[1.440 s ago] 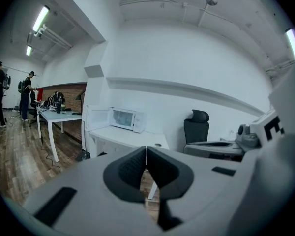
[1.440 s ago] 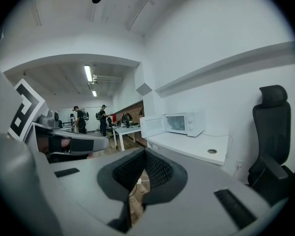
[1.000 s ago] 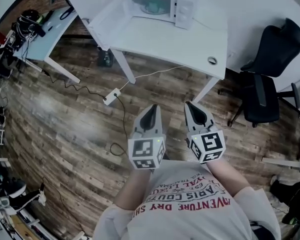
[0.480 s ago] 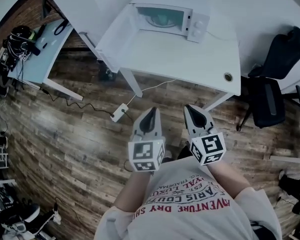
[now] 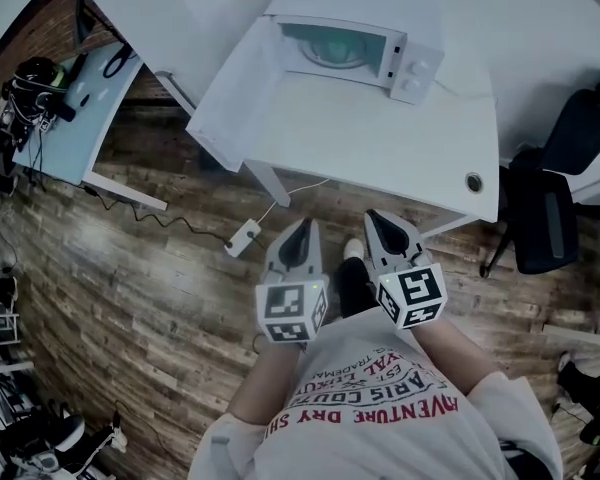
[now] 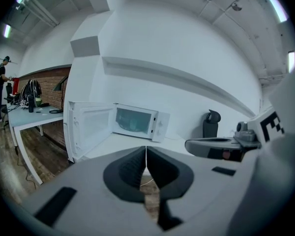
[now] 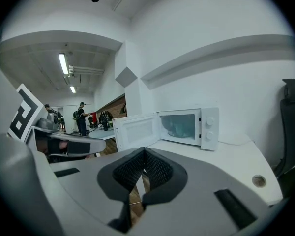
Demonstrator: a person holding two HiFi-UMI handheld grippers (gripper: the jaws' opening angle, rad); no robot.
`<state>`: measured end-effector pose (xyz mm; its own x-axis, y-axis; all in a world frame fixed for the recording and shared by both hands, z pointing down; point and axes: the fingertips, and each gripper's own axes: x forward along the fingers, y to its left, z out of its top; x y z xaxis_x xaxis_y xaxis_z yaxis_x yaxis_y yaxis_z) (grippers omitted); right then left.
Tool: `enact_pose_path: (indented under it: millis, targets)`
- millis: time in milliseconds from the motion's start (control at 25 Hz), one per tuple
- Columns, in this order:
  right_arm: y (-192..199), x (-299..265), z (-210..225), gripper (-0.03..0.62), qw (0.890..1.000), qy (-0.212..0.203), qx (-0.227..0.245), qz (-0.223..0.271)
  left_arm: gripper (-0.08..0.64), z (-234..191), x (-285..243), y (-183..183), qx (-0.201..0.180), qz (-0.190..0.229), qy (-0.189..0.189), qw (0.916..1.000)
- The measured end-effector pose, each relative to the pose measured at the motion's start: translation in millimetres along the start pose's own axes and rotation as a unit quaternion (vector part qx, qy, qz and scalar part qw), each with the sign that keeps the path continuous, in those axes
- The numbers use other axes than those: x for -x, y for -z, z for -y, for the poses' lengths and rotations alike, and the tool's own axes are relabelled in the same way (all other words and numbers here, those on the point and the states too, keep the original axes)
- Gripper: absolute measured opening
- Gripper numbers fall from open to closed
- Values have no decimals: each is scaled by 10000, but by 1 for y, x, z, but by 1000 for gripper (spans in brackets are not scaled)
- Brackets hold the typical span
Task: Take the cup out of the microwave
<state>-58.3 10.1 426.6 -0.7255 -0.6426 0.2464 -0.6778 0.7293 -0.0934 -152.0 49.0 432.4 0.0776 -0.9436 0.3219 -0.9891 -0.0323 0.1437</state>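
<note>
Cup (image 5: 332,48) sat inside open microwave (image 5: 412,66), upper centre; L hand-held gripper (image 5: 299,230) & R hand-held gripper (image 5: 382,220) well below it, both closed, empty.

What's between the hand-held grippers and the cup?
Nothing visible: the microwave door is open, the cup shows teal inside, and the table before it is bare. The left hand-held gripper and right hand-held gripper are short of the table.
</note>
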Motion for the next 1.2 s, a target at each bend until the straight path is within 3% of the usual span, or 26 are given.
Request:
enact_pose_path:
  millis: [480,880,1200]
  targets:
    - [-64,-136,99,11,9990,-333,274,92,8,-38,-160,-73,-182,9,-10,9998]
    - [-77,-196,167,10,9999,-110,89,-19,8,-44,-252,-96,-205,-108,239,9994]
    - [-83,-226,201,11,9987,473,-182,-5,8,-46,-312,-110,-379,-186,787,9960]
